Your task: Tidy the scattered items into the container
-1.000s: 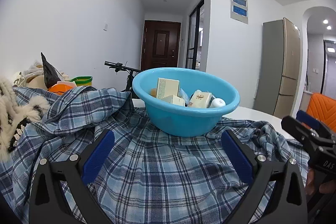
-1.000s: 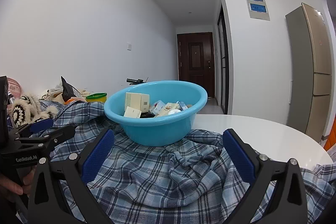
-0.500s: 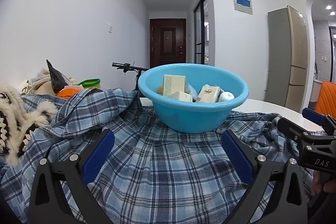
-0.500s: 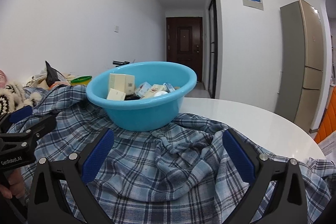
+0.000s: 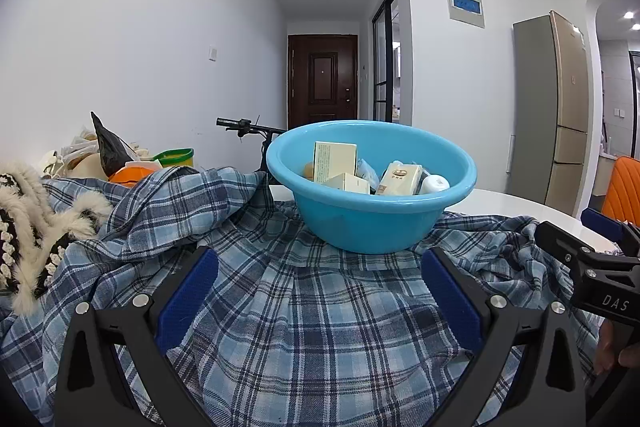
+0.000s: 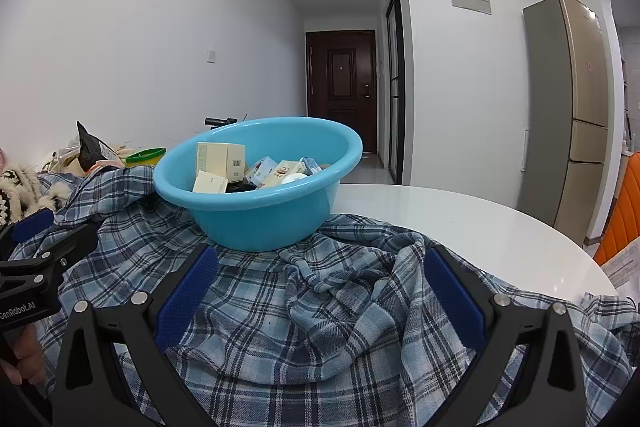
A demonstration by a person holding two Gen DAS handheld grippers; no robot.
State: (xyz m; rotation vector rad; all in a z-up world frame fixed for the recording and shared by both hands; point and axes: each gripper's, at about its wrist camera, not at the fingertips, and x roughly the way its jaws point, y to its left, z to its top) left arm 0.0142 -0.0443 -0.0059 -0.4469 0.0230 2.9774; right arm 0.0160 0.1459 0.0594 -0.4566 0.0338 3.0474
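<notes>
A light blue plastic basin (image 5: 372, 223) (image 6: 260, 219) stands on a rumpled blue plaid shirt (image 5: 312, 327) (image 6: 328, 327) that covers the table. Inside the basin lie several cream cartons (image 5: 334, 163) (image 6: 220, 159) and a white round item (image 5: 436, 182). My left gripper (image 5: 320, 287) is open, low over the shirt, short of the basin, nothing between its blue pads. My right gripper (image 6: 320, 287) is open too, over the shirt's folds, with the basin ahead and to the left. Each gripper shows at the edge of the other's view.
A furry knitted piece (image 5: 28, 227) lies at the left. Behind it are an orange item (image 5: 134, 173), a green-rimmed tub (image 5: 176, 157) and a dark bag (image 5: 108, 147). The bare white tabletop (image 6: 460, 227) extends right. An orange chair (image 5: 622, 187) stands at the far right.
Both cameras shifted: the basin slid right in the left wrist view and left in the right wrist view. Both grippers stayed open and empty.
</notes>
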